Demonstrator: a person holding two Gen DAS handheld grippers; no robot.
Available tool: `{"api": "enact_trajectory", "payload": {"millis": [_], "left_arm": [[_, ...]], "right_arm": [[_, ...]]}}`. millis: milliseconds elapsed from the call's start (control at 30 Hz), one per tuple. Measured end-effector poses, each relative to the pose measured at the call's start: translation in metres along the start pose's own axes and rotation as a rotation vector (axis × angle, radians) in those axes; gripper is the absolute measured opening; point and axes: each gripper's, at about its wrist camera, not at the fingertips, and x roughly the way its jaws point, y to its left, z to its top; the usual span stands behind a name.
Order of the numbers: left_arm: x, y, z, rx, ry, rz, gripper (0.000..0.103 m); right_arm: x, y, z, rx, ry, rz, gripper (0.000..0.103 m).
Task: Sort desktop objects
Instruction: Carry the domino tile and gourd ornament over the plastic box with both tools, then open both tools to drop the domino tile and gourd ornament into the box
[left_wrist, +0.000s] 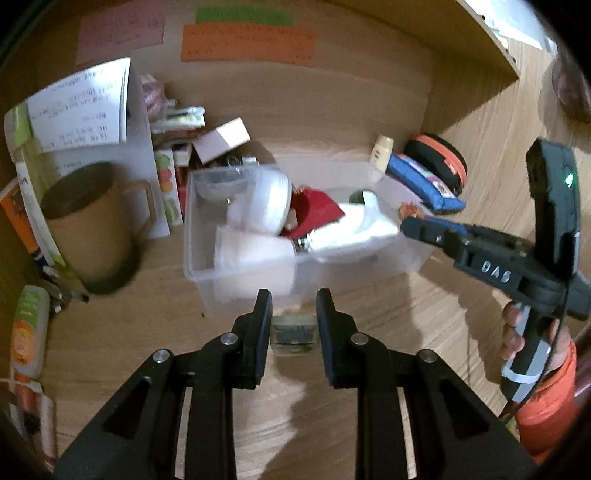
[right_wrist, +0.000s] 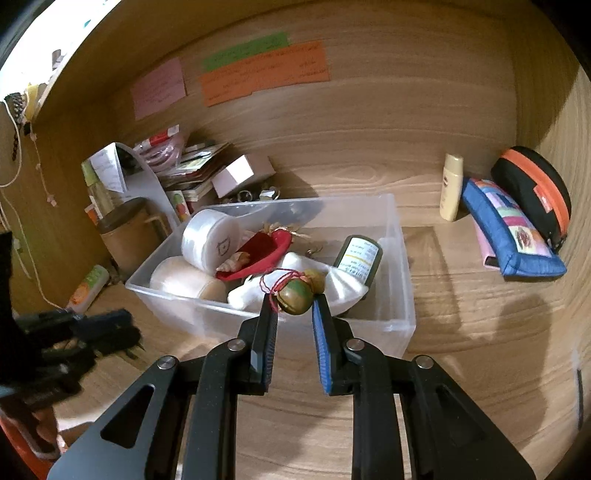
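Desktop objects sit heaped in the clear plastic bin (right_wrist: 395, 236) mid-desk: left to right, a white round case (right_wrist: 207, 240) with a small outline logo, a red shoe-shaped trinket (right_wrist: 266, 254), and a dark bottle (right_wrist: 360, 258) whose label print is too small to read. Your left gripper (left_wrist: 293, 325) sits just short of the bin, its fingers a little apart on either side of a small clear box (left_wrist: 294, 332) on the desk; whether they pinch it, you cannot tell. Your right gripper (right_wrist: 294, 314) hovers at the bin's near wall, fingers parted beside a green-brown bell (right_wrist: 293, 300) on red string; its body reads "DAS". Right of the bin lies a blue pouch (right_wrist: 509, 240).
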Motion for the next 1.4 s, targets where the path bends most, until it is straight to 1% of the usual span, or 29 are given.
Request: {"api": "enact_trajectory", "payload": {"millis": [233,500,600,800,867,933,1100,1400], "left_arm": [[0.003,0.007,0.027,0.003,-0.014,0.010,0.024],[0.016,-0.001,0.054,0.030,-0.024,-0.007,0.024],[0.026,-0.008,0.059,0.046,-0.016,-0.010,0.024],[0.051,-0.017,0.065,0.063,0.025,-0.023,0.024],[0.058,-0.021,0.066,0.072,0.037,-0.024,0.024],[0.066,-0.024,0.066,0.079,0.049,-0.027,0.024],[0.081,-0.025,0.066,0.081,0.072,-0.023,0.024],[0.094,-0.024,0.066,0.080,0.072,0.011,0.024]], "right_arm": [[0.011,-0.004,0.009,-0.031,0.019,0.004,0.018],[0.020,-0.006,0.019,-0.080,0.026,0.001,0.018],[0.024,-0.007,0.020,-0.092,0.029,0.009,0.018],[0.029,-0.012,0.018,-0.094,0.031,0.026,0.018],[0.030,-0.015,0.018,-0.091,0.032,0.023,0.021],[0.030,-0.018,0.017,-0.086,0.027,0.015,0.031],[0.023,-0.022,0.016,-0.067,-0.004,0.035,0.040],[0.018,-0.026,0.017,-0.057,-0.029,0.003,0.062]]}}
